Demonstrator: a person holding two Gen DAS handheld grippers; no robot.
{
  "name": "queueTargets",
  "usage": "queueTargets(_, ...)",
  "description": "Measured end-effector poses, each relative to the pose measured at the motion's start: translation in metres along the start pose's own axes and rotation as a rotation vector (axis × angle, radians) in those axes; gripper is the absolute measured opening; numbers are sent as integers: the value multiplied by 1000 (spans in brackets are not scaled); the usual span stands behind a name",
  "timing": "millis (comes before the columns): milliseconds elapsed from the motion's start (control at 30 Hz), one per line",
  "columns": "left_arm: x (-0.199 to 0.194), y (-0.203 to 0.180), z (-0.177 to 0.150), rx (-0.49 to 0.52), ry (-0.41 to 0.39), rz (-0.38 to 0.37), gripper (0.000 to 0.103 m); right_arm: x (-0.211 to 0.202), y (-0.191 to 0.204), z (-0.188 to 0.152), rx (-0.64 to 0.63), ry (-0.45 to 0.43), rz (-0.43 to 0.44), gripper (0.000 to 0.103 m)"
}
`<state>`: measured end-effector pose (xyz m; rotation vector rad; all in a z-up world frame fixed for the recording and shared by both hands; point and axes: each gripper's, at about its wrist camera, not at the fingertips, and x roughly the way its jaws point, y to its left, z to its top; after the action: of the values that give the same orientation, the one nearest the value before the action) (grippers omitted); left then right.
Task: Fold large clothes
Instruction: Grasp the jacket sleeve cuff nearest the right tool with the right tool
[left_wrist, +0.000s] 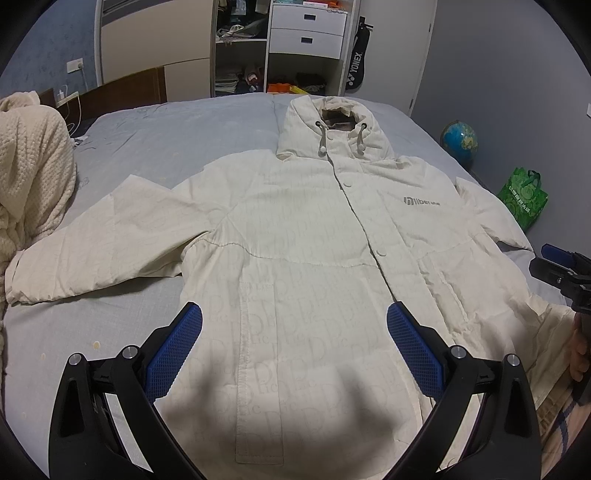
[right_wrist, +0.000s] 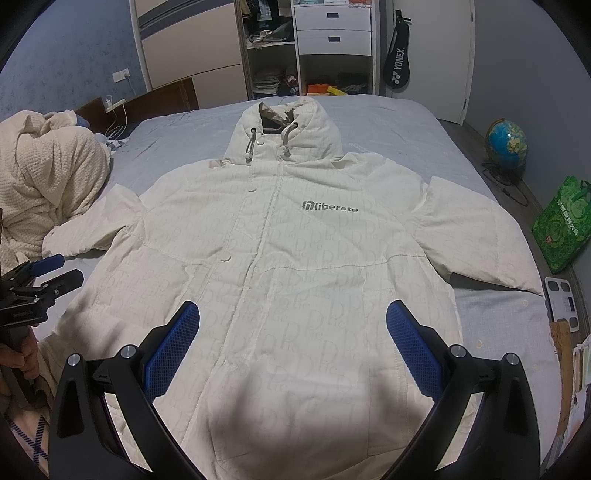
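Note:
A cream hooded jacket (left_wrist: 295, 229) lies flat and face up on the grey bed (left_wrist: 155, 140), hood at the far end, both sleeves spread out; it also shows in the right wrist view (right_wrist: 295, 240). My left gripper (left_wrist: 294, 321) is open and empty, hovering over the jacket's lower left front. My right gripper (right_wrist: 293, 319) is open and empty over the lower right front. Each gripper shows at the edge of the other's view: the right one (left_wrist: 561, 273), the left one (right_wrist: 40, 280).
A cream knitted blanket (left_wrist: 33, 173) is heaped at the bed's left side. A wardrobe with white drawers (left_wrist: 306, 33) stands behind the bed. A globe (right_wrist: 506, 140), a green bag (right_wrist: 561, 229) and a scale (right_wrist: 563, 299) are on the floor at right.

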<state>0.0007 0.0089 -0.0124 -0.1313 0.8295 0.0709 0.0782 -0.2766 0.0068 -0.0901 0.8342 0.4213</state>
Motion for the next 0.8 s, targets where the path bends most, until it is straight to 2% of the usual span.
queueTargets(133,2,0,1,-4,9,-3,96,4,-10,-4,59,8,41,97)
queueTargets(233,7,4,4,-27,25,-19,96,6,-32,0,159,31,79,97)
queueTargets(400,12,23,13,-130,37,-59,96,-3,-78,18,308,38,134,97)
queueTargets(500,17,35,22,-186,41,-75,96,-9,-126,23,450,12,197,97)
queueTargets(600,23,47,33,-241,47,-85,96,-8,-167,23,531,-15,161,97)
queueTargets(733,29,63,46,-310,40,-103,96,-2,-237,0,731,-38,157,97)
queueTargets(800,30,65,53,-303,33,-87,96,3,-272,-17,832,-45,148,97)
